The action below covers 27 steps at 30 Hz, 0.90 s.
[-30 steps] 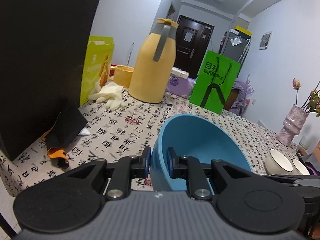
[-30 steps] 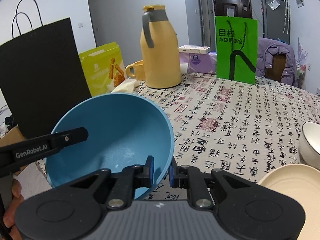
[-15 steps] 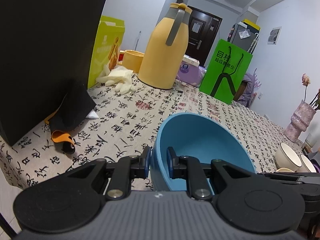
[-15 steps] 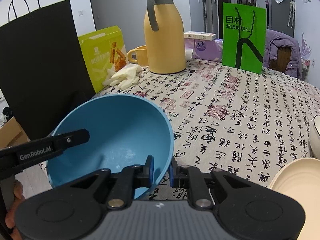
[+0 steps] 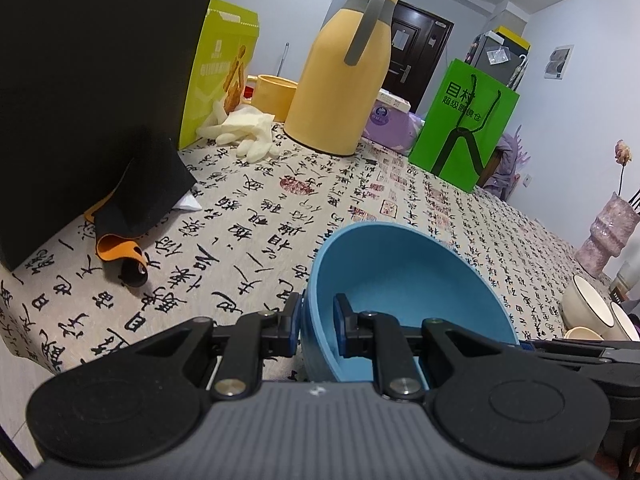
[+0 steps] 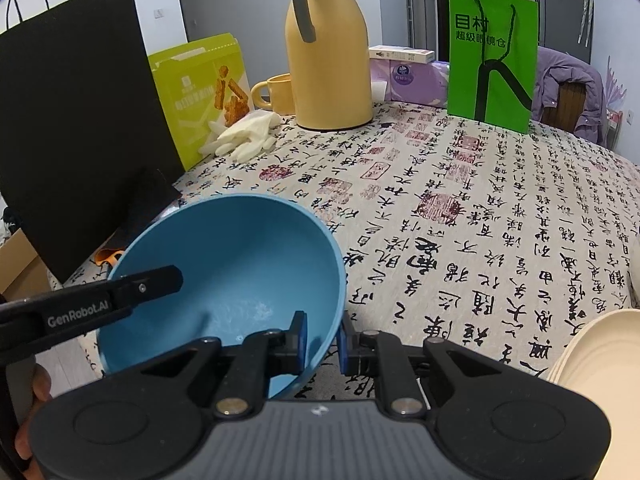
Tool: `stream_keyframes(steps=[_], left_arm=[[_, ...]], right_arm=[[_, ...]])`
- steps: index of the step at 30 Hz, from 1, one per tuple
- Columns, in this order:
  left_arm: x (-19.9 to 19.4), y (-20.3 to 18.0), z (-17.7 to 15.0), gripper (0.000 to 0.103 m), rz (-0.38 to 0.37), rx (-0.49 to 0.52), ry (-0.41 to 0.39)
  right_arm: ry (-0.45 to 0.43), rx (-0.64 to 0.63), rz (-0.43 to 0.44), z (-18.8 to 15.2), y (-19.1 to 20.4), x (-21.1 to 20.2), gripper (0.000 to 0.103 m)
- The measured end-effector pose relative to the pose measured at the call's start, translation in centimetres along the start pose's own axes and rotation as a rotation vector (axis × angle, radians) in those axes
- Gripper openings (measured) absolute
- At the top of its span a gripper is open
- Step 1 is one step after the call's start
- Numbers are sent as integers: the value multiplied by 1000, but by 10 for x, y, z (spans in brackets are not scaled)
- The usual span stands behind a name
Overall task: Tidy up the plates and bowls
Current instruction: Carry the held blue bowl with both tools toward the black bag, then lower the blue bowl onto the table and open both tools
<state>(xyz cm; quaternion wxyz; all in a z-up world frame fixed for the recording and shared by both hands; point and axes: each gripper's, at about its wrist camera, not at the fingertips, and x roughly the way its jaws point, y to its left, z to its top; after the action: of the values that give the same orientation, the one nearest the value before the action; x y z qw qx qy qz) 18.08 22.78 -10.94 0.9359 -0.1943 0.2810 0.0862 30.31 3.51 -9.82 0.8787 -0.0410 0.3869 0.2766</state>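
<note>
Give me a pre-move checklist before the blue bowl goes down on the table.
1. Left gripper clamped on the round blue plastic bowl's rim: ok.
2. Right gripper clamped on the opposite rim: ok.
3. Bowl empty: ok.
4. Patterned tablecloth ahead of the bowl free of objects: ok.
5. Bowl underside clear of the table: cannot tell.
6. Cream plate stack clear of the bowl: ok, off to the right.

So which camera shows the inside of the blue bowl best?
The right wrist view: the bowl tilts toward it, showing its floor. The left wrist view sees the bowl mostly edge-on, its floor hidden behind the gripper.
</note>
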Motion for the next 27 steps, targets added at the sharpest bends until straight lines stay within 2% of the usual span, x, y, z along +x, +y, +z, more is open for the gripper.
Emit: stream_keyframes(steps=[16,19,21,24,27], left_arm=[[6,5,0,20,-15,-27,12],[5,5,0,24,-20,-31,13],[4,5,0,32,-22,-32,5],[1,4,1,40,-13,-25,-14],[-1,3,1,46,-8,-24,-18]], right_arm=[[-8,21,29,0,-4,1,19],[-13,26,41,0,-4,0,21],[-16,28,48,-1,-3,-1,24],[-21,31,52,-1,-2,-2,35],[-27,34,59,-1,-2,-4,37]])
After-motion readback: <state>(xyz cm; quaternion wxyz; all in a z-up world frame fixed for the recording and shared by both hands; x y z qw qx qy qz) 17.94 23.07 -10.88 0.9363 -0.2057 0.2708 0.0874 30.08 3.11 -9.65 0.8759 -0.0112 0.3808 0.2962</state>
